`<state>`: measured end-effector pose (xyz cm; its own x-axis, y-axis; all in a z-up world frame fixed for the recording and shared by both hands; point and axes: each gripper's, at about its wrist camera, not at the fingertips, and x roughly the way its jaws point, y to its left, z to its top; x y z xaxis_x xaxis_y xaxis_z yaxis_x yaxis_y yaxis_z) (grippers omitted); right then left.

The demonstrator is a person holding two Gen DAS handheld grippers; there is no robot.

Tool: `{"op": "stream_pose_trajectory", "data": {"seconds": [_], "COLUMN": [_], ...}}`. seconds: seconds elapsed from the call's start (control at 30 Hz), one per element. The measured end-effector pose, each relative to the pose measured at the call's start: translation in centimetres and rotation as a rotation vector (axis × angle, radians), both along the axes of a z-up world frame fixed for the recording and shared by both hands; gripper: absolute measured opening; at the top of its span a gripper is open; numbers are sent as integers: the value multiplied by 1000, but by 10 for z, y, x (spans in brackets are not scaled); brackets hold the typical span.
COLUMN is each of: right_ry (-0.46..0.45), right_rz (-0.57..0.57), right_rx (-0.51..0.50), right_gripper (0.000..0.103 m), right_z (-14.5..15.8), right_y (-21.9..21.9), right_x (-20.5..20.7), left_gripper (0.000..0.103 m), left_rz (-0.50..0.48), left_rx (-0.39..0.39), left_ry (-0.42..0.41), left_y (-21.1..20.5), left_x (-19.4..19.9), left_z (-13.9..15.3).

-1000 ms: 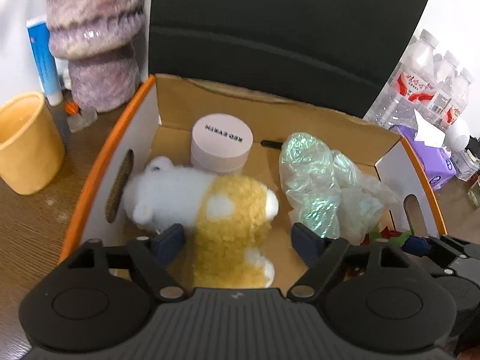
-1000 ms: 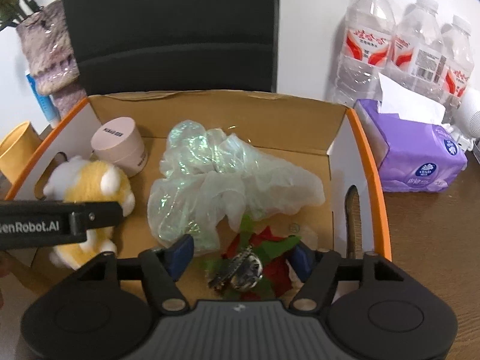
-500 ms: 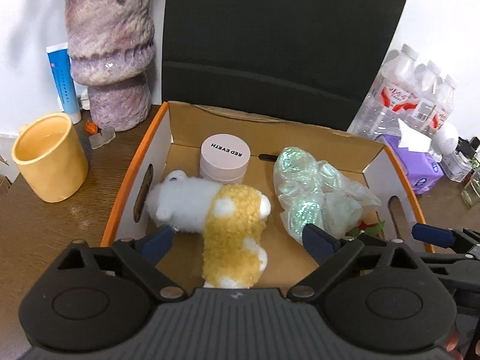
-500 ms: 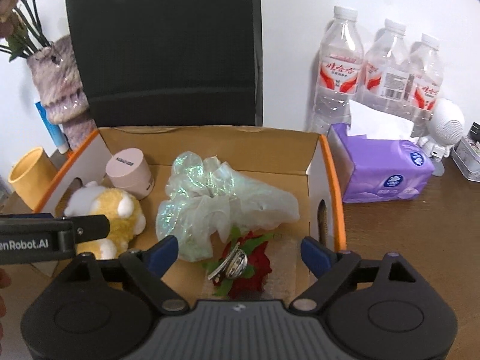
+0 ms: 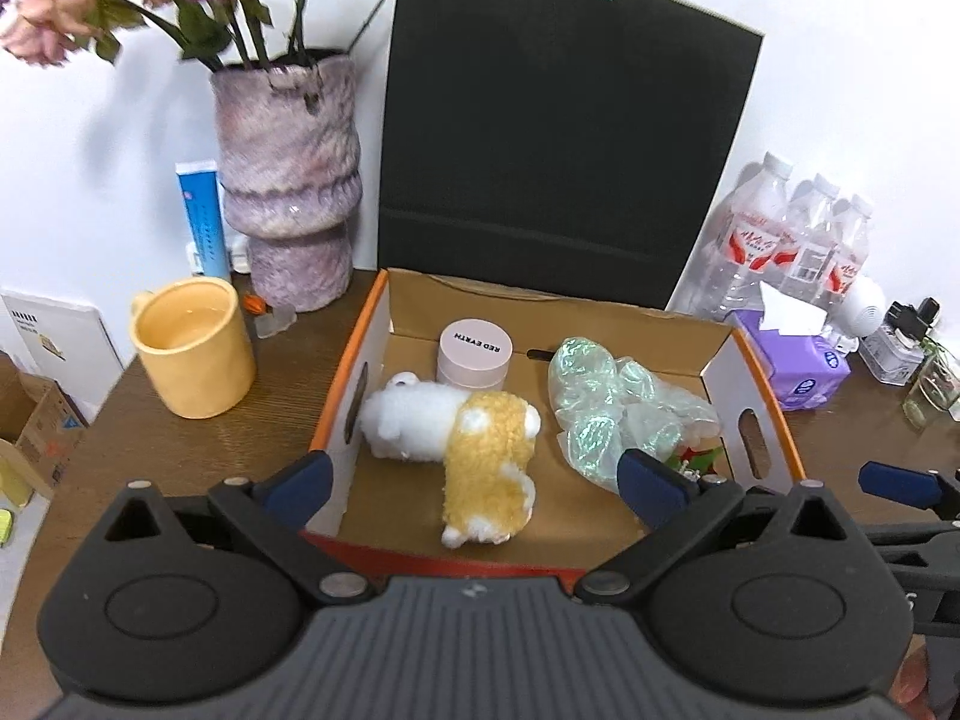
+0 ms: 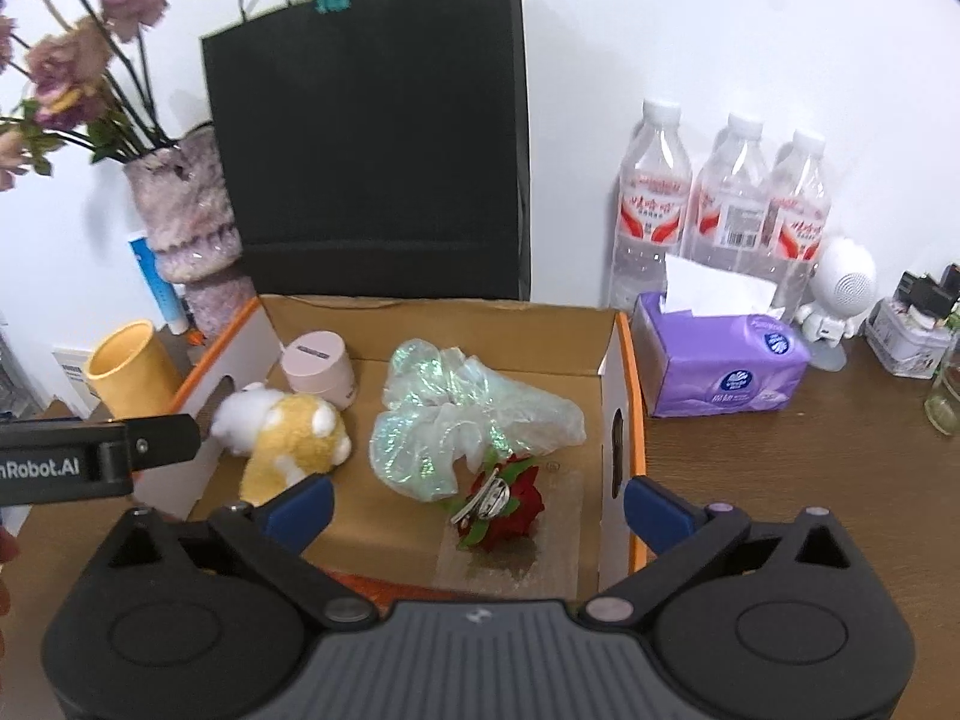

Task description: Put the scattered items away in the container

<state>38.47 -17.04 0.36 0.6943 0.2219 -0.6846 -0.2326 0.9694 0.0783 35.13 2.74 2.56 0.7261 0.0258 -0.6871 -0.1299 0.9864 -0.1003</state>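
Cardboard box [image 5: 717, 360], orange-edged, open-topped, on a brown table [image 5: 270, 408]; the landmark for all entries below.

Inside the box:
- Plush toy [image 5: 474, 444], white and yellow, lying on its side at the left end.
- Pink jar [image 5: 475, 354], upright, at the back wall, just behind the plush toy.
- Crumpled iridescent wrap [image 5: 612, 408], in the middle toward the right.
- Red flower with a metal clip [image 6: 501, 498], at the front right, touching the wrap's near edge.

Outside the box:
- Yellow mug [image 5: 192, 348], to the left, upright.
- Purple vase [image 5: 288, 180] with wilted flowers, behind the left corner; a blue tube [image 5: 203, 216] stands beside it.
- Black paper bag [image 5: 558, 150], upright directly behind.
- Tissue pack [image 6: 720, 366], purple, just beside the right wall.
- Three water bottles [image 6: 720, 204], behind the tissue pack.

Tools:
- Left gripper [image 5: 474, 480], above the front left of the box, jaws spread wide and opening, pads clear of the plush toy.
- Right gripper [image 6: 480, 507], above the front right, jaws opening wide, clear of the flower below them.
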Motion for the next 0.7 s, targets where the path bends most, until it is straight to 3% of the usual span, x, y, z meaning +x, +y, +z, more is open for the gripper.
{"op": "stream_pose_trajectory", "data": {"seconds": [0.3,0.7], "right_ry": [-58,-109], "right_rz": [-2,13], "right_rx": [-12,-35], "right_gripper": [103,103], "right_z": [32,51], "right_y": [-5,-10], "right_x": [-51,-120], "left_gripper": [103,103], "left_rz": [-17,-38], "left_rx": [2,-2], "left_ry": [-44,-60], "left_y": [-2,-4], "left_x": [-52,-112], "left_z": [26,31]}}
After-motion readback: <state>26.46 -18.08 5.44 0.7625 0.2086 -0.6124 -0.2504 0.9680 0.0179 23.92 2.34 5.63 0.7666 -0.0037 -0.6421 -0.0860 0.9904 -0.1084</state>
